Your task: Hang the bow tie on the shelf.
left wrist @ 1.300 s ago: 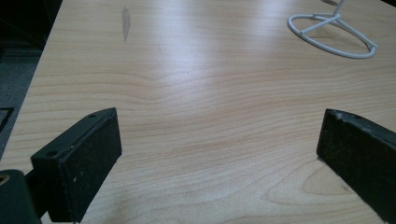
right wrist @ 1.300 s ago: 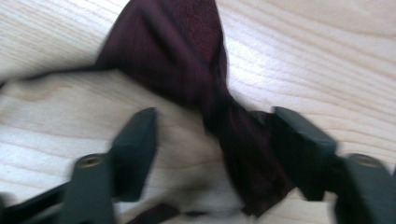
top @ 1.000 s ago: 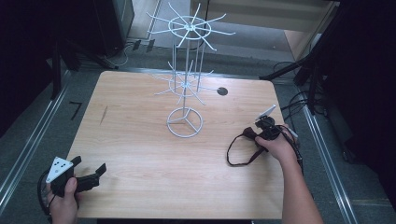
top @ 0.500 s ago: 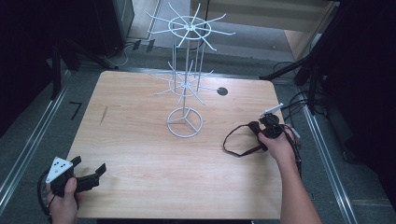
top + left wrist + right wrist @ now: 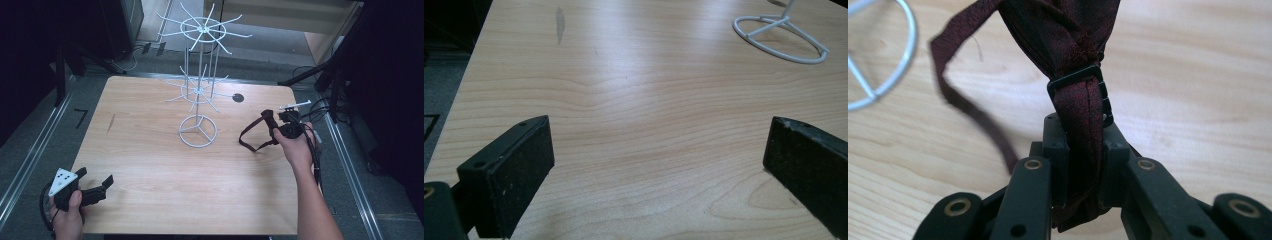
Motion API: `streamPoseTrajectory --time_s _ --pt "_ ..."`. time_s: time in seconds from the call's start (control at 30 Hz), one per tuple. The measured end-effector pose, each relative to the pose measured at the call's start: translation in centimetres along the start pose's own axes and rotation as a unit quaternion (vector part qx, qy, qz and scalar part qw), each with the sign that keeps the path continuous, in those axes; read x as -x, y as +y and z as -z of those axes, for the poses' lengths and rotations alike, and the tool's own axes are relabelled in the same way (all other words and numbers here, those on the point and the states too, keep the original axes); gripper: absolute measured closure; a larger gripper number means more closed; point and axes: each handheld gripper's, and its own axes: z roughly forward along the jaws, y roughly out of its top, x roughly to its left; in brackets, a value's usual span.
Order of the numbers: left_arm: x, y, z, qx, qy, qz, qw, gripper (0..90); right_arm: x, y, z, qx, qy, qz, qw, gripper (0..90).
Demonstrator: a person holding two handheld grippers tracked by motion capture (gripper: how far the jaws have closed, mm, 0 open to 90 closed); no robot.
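Note:
A dark red bow tie (image 5: 1068,45) with a thin strap (image 5: 248,141) is pinched in my right gripper (image 5: 272,125), which is shut on the band just below its black buckle (image 5: 1083,82). The strap loops down onto the table to the left of the gripper. A white wire display stand (image 5: 199,90) with spoke arms rises from a ring base (image 5: 198,131) at the table's middle. My left gripper (image 5: 100,185) rests at the front left corner, jaws wide apart over bare wood, with nothing between its pads (image 5: 519,170).
The wooden table (image 5: 150,165) has a small black hole (image 5: 238,98) near its far right edge. Cables (image 5: 320,107) hang off the right side. Metal rails run along the floor on both sides.
My right gripper has carried the bow tie a little up and to the right, lifting its body off the wood, and the strap loop trails after it. The left gripper has stayed put.

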Motion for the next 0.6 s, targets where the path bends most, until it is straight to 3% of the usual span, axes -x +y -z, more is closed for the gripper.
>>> streamPoseTrajectory --time_s 0.13,0.6 --pt "0.0 0.0 0.0 0.001 -0.001 0.002 1.0000 0.4 -0.9 0.7 0.6 0.020 0.020 -0.002 0.9996 80.0" --pt "0.0 0.0 0.0 0.001 -0.001 0.002 1.0000 0.4 -3.7 2.5 2.3 0.067 0.037 0.008 0.9971 79.9"
